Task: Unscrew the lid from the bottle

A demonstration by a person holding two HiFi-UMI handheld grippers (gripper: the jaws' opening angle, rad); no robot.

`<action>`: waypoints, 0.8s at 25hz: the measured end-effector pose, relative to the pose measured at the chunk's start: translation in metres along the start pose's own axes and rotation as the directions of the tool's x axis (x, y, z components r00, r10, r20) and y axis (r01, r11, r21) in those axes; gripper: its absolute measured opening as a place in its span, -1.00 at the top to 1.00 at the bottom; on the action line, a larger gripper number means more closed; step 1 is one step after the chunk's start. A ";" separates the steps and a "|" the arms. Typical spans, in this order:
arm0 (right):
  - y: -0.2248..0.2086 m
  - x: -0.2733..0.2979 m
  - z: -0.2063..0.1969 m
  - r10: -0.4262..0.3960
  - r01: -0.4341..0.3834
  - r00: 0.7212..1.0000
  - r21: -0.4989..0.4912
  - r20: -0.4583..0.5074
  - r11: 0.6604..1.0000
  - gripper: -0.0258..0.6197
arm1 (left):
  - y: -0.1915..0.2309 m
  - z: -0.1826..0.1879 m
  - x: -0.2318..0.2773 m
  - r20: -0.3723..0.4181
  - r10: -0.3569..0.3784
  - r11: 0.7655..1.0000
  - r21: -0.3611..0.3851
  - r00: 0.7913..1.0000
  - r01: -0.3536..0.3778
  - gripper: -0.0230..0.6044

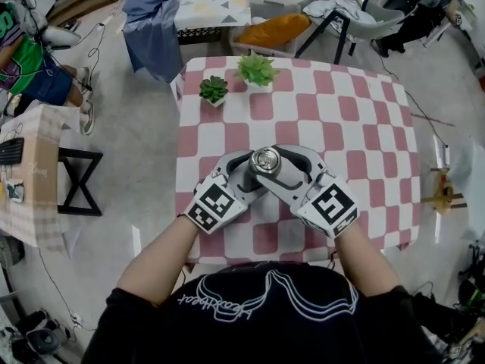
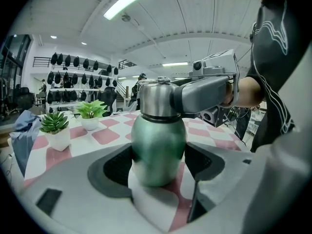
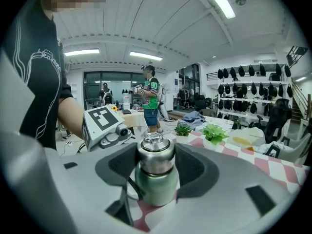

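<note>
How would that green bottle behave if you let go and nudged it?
The bottle looks like rigid metal, so it probably won't dent or flex. Its smooth rounded body likely feels slippery. Tall, with a steel lid on top, it might tip on the table and then roll.

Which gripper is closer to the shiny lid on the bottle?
Right. The right gripper clamps the lid itself; the left gripper grips the bottle's green body lower down, below the lid.
</note>
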State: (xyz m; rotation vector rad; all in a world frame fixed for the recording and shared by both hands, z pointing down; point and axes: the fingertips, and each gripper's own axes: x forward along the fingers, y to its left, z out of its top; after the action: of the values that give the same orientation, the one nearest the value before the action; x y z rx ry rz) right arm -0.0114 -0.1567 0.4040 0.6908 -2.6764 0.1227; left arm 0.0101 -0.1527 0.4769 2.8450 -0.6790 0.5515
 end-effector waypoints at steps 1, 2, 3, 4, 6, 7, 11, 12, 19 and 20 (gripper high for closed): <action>0.001 0.000 0.001 0.021 -0.020 1.000 -0.010 0.010 1.000 0.14 | 0.000 0.000 0.000 0.001 0.000 1.000 0.000 1.000 0.000 -0.16; 0.001 0.000 0.001 0.044 -0.044 0.999 -0.021 0.018 0.999 0.14 | -0.001 0.000 0.000 0.002 0.000 1.000 -0.001 1.000 0.000 -0.16; 0.002 0.000 0.002 0.070 -0.069 0.997 -0.032 0.022 0.997 0.14 | -0.001 0.000 0.000 0.002 -0.001 1.000 -0.001 1.000 0.001 -0.16; 0.002 0.000 0.002 0.098 -0.097 0.995 -0.044 0.024 0.994 0.14 | -0.001 0.000 0.000 0.001 -0.002 1.000 0.000 1.000 0.002 -0.16; 0.003 0.000 0.002 0.157 -0.155 0.987 -0.068 0.021 0.986 0.14 | -0.001 0.001 -0.001 -0.001 -0.005 1.000 0.002 1.000 0.005 -0.16; 0.004 0.000 0.002 0.187 -0.185 0.982 -0.082 0.017 0.979 0.14 | -0.001 0.001 -0.001 -0.003 -0.008 1.000 0.004 1.000 0.008 -0.16; 0.007 0.000 0.002 0.298 -0.296 0.955 -0.137 -0.005 0.945 0.14 | -0.001 0.000 -0.002 -0.008 -0.017 1.000 0.011 1.000 0.017 -0.16; 0.007 -0.001 0.002 0.325 -0.323 0.946 -0.149 -0.014 0.935 0.14 | -0.001 0.000 -0.001 -0.007 -0.017 1.000 0.012 1.000 0.017 -0.16; 0.009 -0.004 -0.001 0.491 -0.498 0.866 -0.220 -0.089 0.839 0.14 | -0.003 0.001 0.000 -0.003 -0.015 1.000 0.019 1.000 0.015 -0.16; 0.009 -0.005 -0.001 0.510 -0.518 0.855 -0.224 -0.096 0.826 0.14 | -0.003 0.001 0.000 -0.004 -0.015 1.000 0.021 1.000 0.015 -0.16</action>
State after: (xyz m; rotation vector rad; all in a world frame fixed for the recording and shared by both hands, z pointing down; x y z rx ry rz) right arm -0.0113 -0.1466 0.4035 -0.1240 -2.7122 -0.0564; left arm 0.0122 -0.1507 0.4758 2.8653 -0.6550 0.5651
